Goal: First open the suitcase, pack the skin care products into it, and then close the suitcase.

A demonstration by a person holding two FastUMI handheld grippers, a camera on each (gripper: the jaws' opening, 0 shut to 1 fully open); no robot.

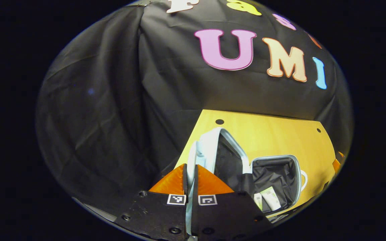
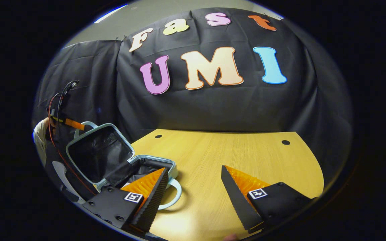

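Now suitcase lid (image 1: 202,150) between left tongs (image 1: 190,172)

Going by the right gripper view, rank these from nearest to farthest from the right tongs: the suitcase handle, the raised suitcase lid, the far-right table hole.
1. Handle: white loop just beside the left finger of the right tongs.
2. Lid: standing open, farther back on the left.
3. Hole: far right, near the table's back edge.

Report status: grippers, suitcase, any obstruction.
Left gripper shut on suitcase lid. Right gripper open, empty. Suitcase open, products inside. No obstruction seen.
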